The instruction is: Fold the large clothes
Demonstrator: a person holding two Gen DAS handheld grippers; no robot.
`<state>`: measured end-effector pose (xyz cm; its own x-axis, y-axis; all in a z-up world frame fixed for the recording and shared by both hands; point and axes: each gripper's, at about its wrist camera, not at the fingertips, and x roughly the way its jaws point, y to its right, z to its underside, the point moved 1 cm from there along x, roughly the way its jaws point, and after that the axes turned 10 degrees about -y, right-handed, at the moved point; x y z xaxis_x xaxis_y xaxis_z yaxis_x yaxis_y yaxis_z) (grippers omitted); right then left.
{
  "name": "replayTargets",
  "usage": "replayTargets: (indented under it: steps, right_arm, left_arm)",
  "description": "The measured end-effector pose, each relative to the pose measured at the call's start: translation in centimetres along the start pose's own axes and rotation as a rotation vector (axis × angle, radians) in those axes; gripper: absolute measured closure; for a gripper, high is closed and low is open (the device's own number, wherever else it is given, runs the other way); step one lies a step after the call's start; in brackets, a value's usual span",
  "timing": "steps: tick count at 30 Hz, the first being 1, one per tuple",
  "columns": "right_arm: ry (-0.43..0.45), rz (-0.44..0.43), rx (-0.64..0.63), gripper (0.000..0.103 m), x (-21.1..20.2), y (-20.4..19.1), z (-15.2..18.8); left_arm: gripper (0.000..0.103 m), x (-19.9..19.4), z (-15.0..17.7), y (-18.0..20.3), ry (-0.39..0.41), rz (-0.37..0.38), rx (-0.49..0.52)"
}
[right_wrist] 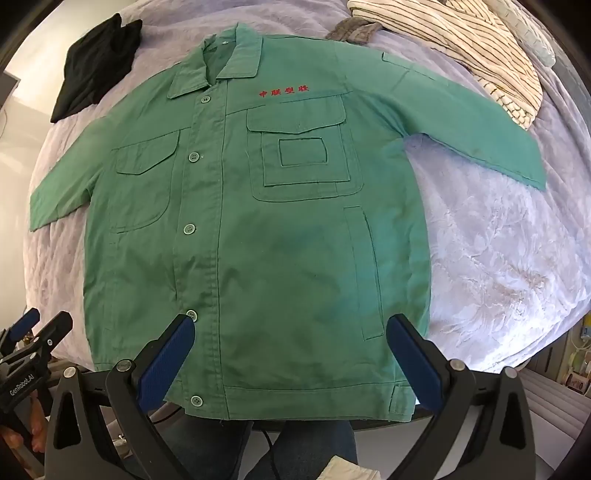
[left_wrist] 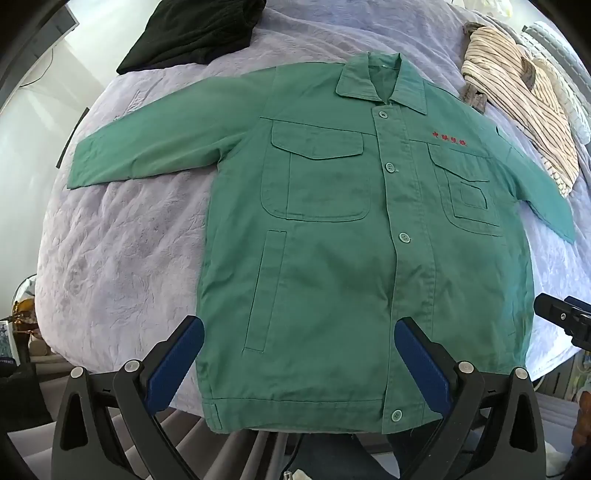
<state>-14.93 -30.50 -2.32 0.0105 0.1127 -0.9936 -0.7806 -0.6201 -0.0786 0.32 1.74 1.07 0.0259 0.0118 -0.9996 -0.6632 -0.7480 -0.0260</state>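
A green buttoned work jacket lies flat and face up on a lilac bedspread, collar far, hem near, both sleeves spread out sideways. Red characters sit on its chest. My left gripper hovers above the hem's left half, open, nothing between its blue pads. My right gripper hovers over the hem's right half, also open and empty. In the left wrist view the right gripper's tip shows at the right edge; in the right wrist view the left gripper shows at the left edge.
A black garment lies at the far left of the bed. A cream striped garment lies at the far right, close to the jacket's sleeve. A person's jeans-clad legs stand at the near bed edge.
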Motion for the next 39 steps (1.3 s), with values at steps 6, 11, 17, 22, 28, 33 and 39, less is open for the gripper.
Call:
replayTargets:
  steps: [6, 11, 17, 22, 28, 33, 39]
  right_arm:
    - [0.000, 0.002, -0.003, 0.000, 0.02, -0.18, 0.01]
    - [-0.005, 0.002, -0.001, 0.000, -0.03, -0.19, -0.10]
    - [0.001, 0.002, -0.001, 0.000, -0.23, -0.44, -0.22]
    - [0.000, 0.003, -0.002, 0.000, 0.20, -0.37, -0.36]
    - [0.003, 0.005, -0.003, 0.000, 0.25, -0.41, -0.39]
    - [0.005, 0.007, -0.003, 0.000, 0.22, -0.45, -0.39]
    - [0.006, 0.010, -0.003, 0.000, 0.26, -0.48, -0.44]
  left_arm:
    - [0.000, -0.04, 0.05, 0.00, -0.001, -0.001, 0.000]
    - [0.000, -0.08, 0.03, -0.01, -0.004, -0.002, 0.000]
    - [0.000, -0.05, -0.03, 0.01, -0.006, -0.003, 0.001]
    - [0.000, 0.03, -0.12, -0.04, -0.007, -0.006, 0.003]
    - [0.000, 0.18, -0.26, -0.04, -0.008, -0.009, 0.004]
    - [0.000, 0.21, -0.34, -0.08, -0.009, -0.008, 0.004]
    - [0.000, 0.32, -0.45, -0.17, -0.011, -0.010, 0.004]
